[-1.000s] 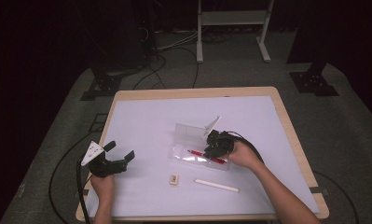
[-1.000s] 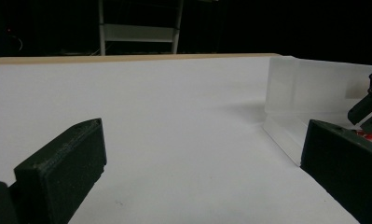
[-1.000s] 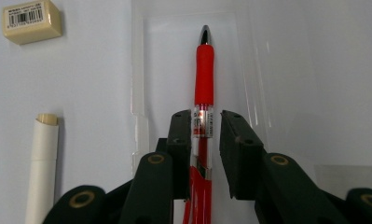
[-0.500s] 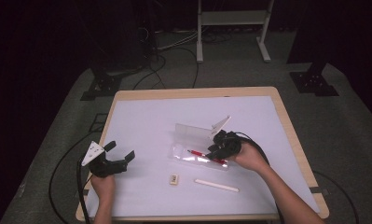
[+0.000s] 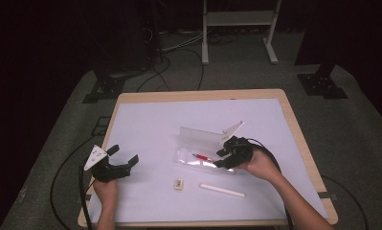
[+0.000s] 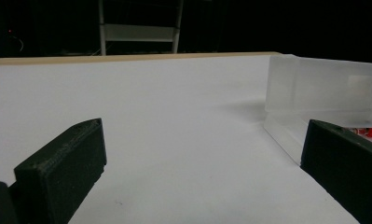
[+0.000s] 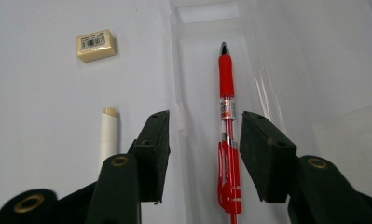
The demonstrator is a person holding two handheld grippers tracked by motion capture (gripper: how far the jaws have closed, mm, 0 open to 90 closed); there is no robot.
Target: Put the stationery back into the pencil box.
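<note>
The wooden-edged table [image 5: 301, 143] with a white top carries everything. On it, right of the middle, lies a clear plastic pencil case [image 5: 198, 139] with its lid standing open, and in its tray lies a red ballpoint pen [image 7: 227, 140] with a rubber grip and a clear barrel.

The right hand-held gripper [image 5: 225, 157] hovers over the right end of that tray, its grey three-cornered plate tilted up above it. In the right gripper view the pen lies lengthwise in the gap between the two black jaws, its clip end nearest the camera and its tip pointing away. The jaws have just been opening and stand spread, each clear of the pen, so nothing is pinched. The right hand [image 5: 261, 164] grips the tool from behind, with the forearm running in from the lower right.

The left hand-held gripper [image 5: 126, 163] sits well apart at the table's left side, jaws spread wide on nothing, pointing across the top towards the case. The left hand [image 5: 106, 189] holds it from below.

In front of the case lie a thin white stick [image 5: 222, 190] and, left of it, a small cream eraser [image 5: 179, 184] with a printed label.
</note>
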